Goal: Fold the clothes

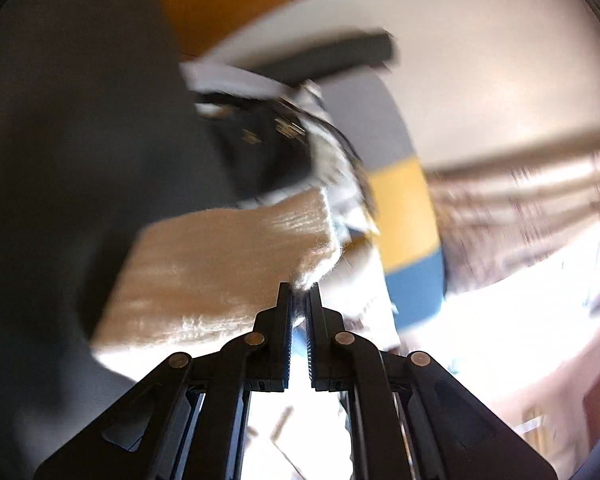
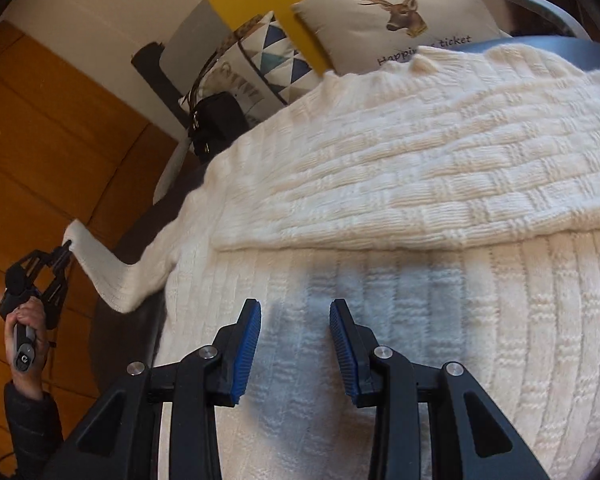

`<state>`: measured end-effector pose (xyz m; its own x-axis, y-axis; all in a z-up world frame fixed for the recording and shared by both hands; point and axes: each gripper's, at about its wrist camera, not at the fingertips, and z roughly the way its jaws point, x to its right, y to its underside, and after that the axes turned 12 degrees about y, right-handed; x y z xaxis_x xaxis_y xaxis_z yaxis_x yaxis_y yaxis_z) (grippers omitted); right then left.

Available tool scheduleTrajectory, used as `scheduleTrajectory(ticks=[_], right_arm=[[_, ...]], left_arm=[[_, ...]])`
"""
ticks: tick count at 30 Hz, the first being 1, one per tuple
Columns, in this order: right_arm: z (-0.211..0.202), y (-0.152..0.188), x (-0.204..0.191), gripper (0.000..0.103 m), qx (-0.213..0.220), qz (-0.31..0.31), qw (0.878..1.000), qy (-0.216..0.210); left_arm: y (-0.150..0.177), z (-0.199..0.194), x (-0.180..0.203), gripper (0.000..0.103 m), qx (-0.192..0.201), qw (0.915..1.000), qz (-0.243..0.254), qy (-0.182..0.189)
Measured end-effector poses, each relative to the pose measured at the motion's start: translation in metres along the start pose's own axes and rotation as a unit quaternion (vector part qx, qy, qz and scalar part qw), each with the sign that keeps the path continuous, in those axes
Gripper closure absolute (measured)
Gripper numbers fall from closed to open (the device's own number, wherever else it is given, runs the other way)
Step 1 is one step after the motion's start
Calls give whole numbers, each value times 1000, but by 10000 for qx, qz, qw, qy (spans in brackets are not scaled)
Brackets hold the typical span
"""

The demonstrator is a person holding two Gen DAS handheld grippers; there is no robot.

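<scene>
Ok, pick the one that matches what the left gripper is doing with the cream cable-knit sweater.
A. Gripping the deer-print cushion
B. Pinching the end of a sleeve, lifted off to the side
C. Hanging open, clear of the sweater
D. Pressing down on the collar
B: the left gripper is shut on the cuff of the sleeve, which stretches out sideways from the cream cable-knit sweater past the edge of the dark surface.

A cream cable-knit sweater (image 2: 380, 200) lies spread flat over the dark seat, its far part folded toward the near body. Its left sleeve (image 2: 112, 272) stretches out left, lifted off the edge.
</scene>
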<state>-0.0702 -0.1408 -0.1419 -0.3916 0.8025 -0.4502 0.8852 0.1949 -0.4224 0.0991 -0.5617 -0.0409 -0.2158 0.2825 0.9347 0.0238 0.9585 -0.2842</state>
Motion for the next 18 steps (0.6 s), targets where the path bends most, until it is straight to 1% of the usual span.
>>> scheduleTrajectory(ticks=[4,5,9,12,14,18], right_arm=[[-8,-2,9,67,70,65,9999,-66],[-10,-3,11,67,111,67,9999,-94],[-22,-12,17,67,291,92,9993,-223],[-34,-18,26,67,466,165,9985,-254],[-38,-19,33,67,517,248,9981,-205],[-42,-17,54,67,510,409,9978,-83]], left_arm=[[38,38,41,98,-577,9974,349,273],[48,48,51,98,-726,9958,429,344],[99,92,77,98,-1364,9877,632,423],[146,110,87,98,-1852,9785,860,304],[173,123,90,98,-2128,9724,919,251],[217,147,83,98,-2546,9607,1101,-52]])
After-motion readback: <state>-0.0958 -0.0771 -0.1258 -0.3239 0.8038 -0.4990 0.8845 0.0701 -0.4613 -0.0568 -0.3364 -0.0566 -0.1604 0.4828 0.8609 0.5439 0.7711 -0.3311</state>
